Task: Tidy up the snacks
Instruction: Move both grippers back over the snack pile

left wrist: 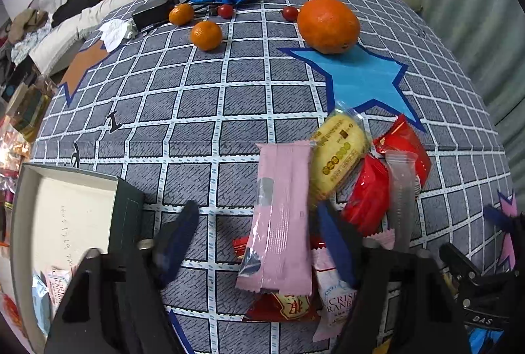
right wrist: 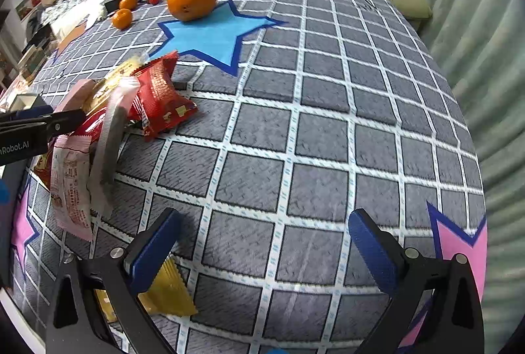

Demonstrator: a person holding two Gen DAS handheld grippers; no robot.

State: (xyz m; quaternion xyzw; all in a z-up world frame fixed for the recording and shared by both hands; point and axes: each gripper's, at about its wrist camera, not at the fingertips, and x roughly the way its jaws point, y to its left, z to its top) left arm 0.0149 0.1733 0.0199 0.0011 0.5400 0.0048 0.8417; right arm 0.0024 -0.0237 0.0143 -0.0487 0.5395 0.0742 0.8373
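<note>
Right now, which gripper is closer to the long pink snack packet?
Left. The left gripper has its open fingers on either side of the pink packet. The right gripper hangs open over bare tablecloth, off to the right of the snack pile.

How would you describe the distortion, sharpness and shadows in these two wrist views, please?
Left wrist view: strong fisheye bends the tablecloth grid and darkens the corners; the left gripper looks soft, the large orange crisp. Right wrist view: same barrel bend; the right gripper is sharp; light is soft, with faint shadows beneath the red packet.
</note>
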